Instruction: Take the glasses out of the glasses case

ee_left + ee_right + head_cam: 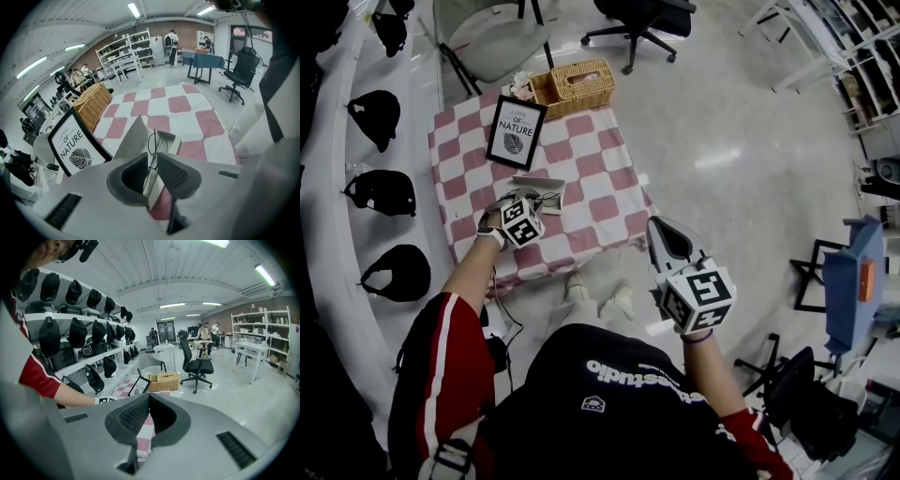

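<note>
The glasses case [546,193] lies open near the front of the pink-and-white checked table [595,159]. In the left gripper view its pale tray [174,142] and raised lid [133,137] sit just beyond the jaws. Thin wire-rimmed glasses [156,140] stand on edge at the case's near rim, reaching down between the jaws. My left gripper [152,158] [534,200] points steeply down over the case. Its pads stand apart on either side of the wire frame. My right gripper [660,225] [146,397] hangs in the air off the table's right edge, shut and with nothing in it.
A framed "Love of Nature" print [516,131] [74,146] leans behind the case. A wicker basket [574,86] [168,380] sits at the table's far edge. Shelves of black caps [382,192] run along the left. Office chairs [642,23] stand beyond on the floor.
</note>
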### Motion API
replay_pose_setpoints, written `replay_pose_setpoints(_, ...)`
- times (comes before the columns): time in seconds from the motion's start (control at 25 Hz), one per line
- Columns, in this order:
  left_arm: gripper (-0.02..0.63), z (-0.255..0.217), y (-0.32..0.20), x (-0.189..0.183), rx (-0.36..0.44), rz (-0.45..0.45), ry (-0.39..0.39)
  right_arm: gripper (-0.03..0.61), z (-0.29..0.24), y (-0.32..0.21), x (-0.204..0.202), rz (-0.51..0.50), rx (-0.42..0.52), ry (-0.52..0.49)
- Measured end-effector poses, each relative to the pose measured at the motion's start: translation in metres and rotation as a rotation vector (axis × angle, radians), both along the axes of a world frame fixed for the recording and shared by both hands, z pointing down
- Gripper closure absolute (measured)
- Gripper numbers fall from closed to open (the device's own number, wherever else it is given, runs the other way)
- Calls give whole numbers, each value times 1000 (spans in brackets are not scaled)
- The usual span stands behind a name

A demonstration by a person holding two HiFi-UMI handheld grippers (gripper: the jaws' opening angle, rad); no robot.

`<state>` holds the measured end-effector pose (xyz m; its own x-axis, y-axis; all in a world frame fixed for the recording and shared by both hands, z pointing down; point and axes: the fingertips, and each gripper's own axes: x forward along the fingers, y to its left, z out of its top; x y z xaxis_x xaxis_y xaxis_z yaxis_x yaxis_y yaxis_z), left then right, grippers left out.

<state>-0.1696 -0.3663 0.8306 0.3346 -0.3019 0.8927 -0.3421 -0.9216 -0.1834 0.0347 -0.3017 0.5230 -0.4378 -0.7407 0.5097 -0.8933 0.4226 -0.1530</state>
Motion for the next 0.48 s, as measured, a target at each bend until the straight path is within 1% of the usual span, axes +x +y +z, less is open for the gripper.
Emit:
replay_pose_setpoints(0.28, 518, 5, -4, 8, -45, -25, 35, 575, 5, 0, 1, 5, -7, 9)
replay_pose_setpoints(0.48, 512, 13, -5, 14, -64, -25, 35, 575, 9, -1, 5, 15, -17, 14)
